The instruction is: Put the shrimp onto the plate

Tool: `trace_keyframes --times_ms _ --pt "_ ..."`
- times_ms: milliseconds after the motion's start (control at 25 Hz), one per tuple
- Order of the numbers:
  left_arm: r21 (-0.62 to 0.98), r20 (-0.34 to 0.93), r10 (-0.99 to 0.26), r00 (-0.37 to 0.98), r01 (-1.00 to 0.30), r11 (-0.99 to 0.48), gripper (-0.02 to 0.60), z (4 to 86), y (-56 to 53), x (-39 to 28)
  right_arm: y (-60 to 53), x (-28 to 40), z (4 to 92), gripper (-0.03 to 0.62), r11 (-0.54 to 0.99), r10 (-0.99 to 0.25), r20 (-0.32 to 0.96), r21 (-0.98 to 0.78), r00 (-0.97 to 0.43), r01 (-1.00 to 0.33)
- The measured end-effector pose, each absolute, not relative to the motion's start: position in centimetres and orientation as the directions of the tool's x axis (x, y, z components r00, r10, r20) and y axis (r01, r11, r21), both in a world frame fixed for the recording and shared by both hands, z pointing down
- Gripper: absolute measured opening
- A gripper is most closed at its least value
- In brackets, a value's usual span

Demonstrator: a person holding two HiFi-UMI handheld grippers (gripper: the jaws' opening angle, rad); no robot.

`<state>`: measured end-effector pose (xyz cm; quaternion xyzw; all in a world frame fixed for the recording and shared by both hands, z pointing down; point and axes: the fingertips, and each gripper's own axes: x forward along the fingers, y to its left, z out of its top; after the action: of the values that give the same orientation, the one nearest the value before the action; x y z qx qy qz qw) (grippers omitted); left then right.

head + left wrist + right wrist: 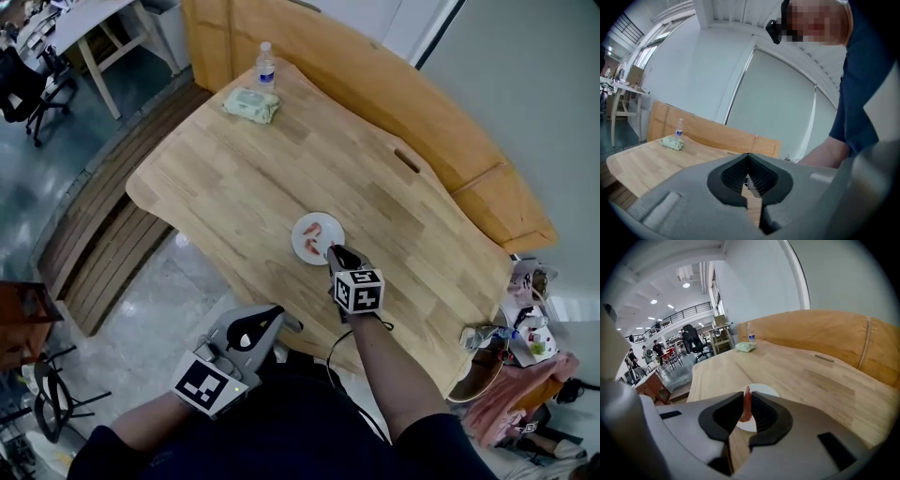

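One shrimp [746, 409] is clamped upright between the jaws of the right gripper [746, 397], held just over the near rim of the white plate [297, 234] on the wooden table [234, 178]; two other shrimps [315, 228] are seen lying on that plate. The left gripper [748, 158] is held off the table's near edge, well apart from the plate, its jaws closed together on nothing. A water bottle [266, 64] and a packet of wipes [250, 103] are noted at the far corner
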<state>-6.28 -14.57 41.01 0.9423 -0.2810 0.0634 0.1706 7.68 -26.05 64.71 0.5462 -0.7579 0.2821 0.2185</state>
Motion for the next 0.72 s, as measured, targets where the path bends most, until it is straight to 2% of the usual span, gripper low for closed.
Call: trace_keyframes --times_ms 320,720 --pt "0.308 0.249 -0.543 0.802 -0.597 -0.741 0.005 42.3 -14.9 -7.6 -28.0 7.8 70.0 0.06 0.247 -0.613 0.735 -0.17 -0.289 -0.954" --pt "0.312 0.283 -0.577 0.766 -0.642 -0.7 0.005 43.2 -15.3 -8.9 -29.5 8.0 73.7 0.06 0.237 -0.537 0.797 -0.174 -0.278 -0.956"
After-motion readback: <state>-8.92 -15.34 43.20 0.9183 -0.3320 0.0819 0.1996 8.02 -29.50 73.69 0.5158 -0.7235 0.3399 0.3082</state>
